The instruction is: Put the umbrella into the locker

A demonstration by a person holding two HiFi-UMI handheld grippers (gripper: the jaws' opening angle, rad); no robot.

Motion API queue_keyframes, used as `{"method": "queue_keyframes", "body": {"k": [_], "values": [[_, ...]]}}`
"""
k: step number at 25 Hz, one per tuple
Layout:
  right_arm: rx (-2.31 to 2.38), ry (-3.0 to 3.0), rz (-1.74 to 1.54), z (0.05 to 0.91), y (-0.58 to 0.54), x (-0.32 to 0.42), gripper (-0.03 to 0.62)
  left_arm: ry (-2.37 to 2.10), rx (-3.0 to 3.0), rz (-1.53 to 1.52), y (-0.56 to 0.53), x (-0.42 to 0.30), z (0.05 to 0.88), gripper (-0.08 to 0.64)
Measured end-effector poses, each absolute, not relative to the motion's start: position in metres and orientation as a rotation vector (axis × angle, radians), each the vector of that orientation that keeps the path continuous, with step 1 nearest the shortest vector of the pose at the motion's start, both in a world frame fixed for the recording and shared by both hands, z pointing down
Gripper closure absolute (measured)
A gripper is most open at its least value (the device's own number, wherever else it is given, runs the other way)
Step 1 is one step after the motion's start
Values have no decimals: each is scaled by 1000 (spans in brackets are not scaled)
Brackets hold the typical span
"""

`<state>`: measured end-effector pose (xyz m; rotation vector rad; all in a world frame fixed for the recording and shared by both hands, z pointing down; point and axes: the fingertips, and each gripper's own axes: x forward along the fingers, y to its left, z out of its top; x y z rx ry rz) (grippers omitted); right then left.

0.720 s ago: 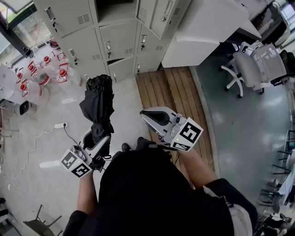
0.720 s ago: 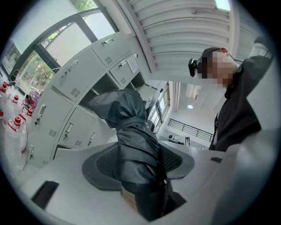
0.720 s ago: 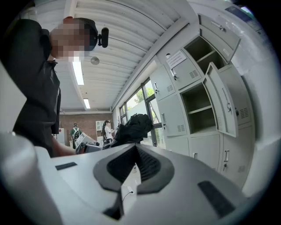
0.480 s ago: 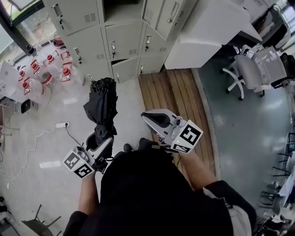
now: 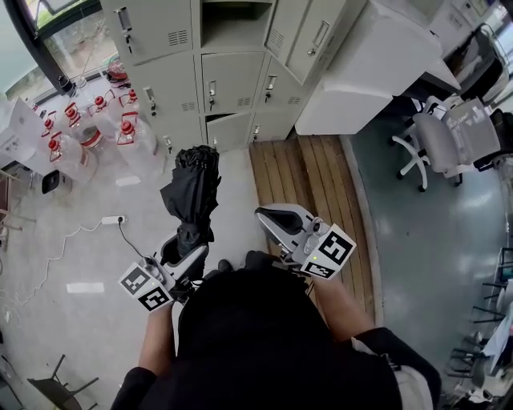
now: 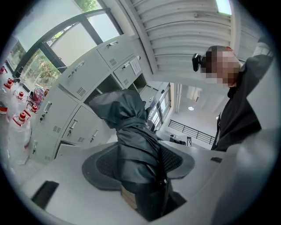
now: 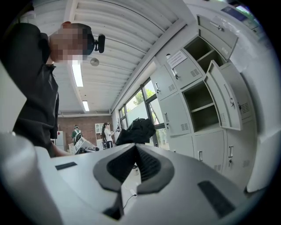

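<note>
Umbrella [image 5: 191,190] — black, folded, crumpled — clamped in left gripper [image 5: 184,245]; right gripper [image 5: 269,219] closed, empty

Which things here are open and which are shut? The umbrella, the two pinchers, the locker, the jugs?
umbrella: folded up, held at its lower end.
left gripper: shut on the umbrella.
right gripper: shut, holding nothing.
top locker: door swung open.
water jugs: red caps on.

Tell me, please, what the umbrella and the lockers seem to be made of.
Umbrella: thin black woven fabric, probably nylon or polyester, matte with faint sheen; it bunches in soft creases. Lockers: likely painted sheet metal, pale grey, satin; flat doors with punched vent slots.
</note>
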<state>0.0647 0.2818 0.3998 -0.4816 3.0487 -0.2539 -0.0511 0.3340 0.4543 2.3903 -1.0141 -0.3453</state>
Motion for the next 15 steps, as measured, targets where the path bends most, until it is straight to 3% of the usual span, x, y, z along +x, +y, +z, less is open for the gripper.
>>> {"method": "queue_keyframes", "body": {"k": [15], "values": [[-709, 3069, -270, 417, 283, 90, 581, -944, 2357, -446, 320, -53, 465, 304]]}}
